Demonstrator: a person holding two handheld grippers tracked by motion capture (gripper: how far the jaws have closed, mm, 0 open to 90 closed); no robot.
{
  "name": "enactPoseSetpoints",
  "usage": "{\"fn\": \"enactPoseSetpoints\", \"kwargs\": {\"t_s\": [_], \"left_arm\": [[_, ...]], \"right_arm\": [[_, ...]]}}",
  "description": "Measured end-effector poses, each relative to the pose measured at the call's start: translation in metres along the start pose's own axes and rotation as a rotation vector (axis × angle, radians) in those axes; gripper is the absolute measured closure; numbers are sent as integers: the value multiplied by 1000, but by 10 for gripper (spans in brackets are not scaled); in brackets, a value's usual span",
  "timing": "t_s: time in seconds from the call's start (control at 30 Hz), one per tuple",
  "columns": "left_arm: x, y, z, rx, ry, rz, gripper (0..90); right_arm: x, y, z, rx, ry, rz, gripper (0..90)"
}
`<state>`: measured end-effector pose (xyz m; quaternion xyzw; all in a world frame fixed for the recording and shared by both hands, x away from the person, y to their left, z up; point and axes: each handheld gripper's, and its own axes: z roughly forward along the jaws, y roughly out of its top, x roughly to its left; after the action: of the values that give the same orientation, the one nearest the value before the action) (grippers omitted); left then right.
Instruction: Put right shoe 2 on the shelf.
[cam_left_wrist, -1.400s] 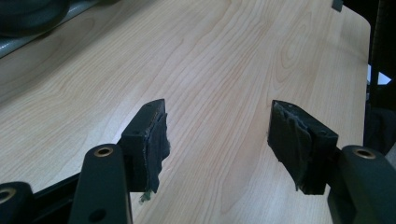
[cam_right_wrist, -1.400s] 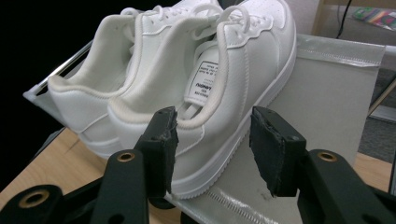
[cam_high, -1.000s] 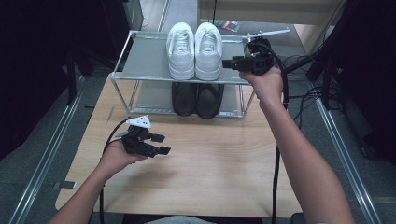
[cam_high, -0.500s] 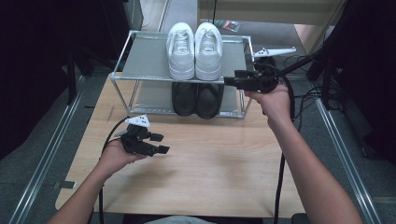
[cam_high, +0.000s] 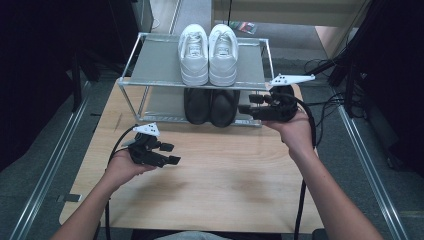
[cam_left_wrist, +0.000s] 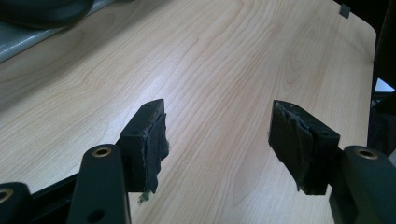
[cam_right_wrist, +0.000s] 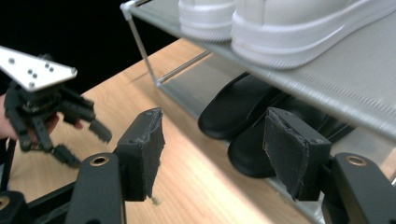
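A pair of white sneakers (cam_high: 208, 54) stands on the top shelf of a grey metal shoe rack (cam_high: 155, 62). Below them, on the lower shelf, sits a pair of black shoes (cam_high: 210, 106), also seen as black shoes (cam_right_wrist: 247, 121) in the right gripper view. My right gripper (cam_high: 251, 106) is open and empty, held level with the lower shelf just right of the black shoes, jaws pointing left at them. My left gripper (cam_high: 170, 153) is open and empty, low over the wooden table (cam_high: 225, 180) in front of the rack's left half.
The rack stands at the table's far edge. Black cables (cam_high: 327, 100) lie on the floor to the right. Metal rails (cam_high: 45, 175) run along both sides of the table. In the right gripper view the left gripper (cam_right_wrist: 44, 109) shows at the left.
My right gripper has come down from beside the white sneakers on the top shelf to the lower shelf's height next to the black shoes. The left gripper has stayed put.
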<state>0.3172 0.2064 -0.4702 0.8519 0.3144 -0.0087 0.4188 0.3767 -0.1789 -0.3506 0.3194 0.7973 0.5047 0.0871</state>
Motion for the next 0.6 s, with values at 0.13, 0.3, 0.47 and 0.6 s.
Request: {"fn": "enactPoseSetpoints", "kwargs": {"t_s": [0.13, 0.3, 0.47, 0.6], "left_arm": [[0, 0, -1, 1, 1, -3, 372], [1, -1, 0, 7, 3, -1, 371], [0, -1, 1, 10, 1, -3, 369], [1, -1, 0, 12, 4, -2, 369]], "right_arm": [[3, -16, 0, 8, 15, -8, 394], [8, -36, 0, 19, 26, -17, 399], [10, -58, 3, 29, 42, -5, 400], [11, -73, 5, 43, 41, -6, 400]]}}
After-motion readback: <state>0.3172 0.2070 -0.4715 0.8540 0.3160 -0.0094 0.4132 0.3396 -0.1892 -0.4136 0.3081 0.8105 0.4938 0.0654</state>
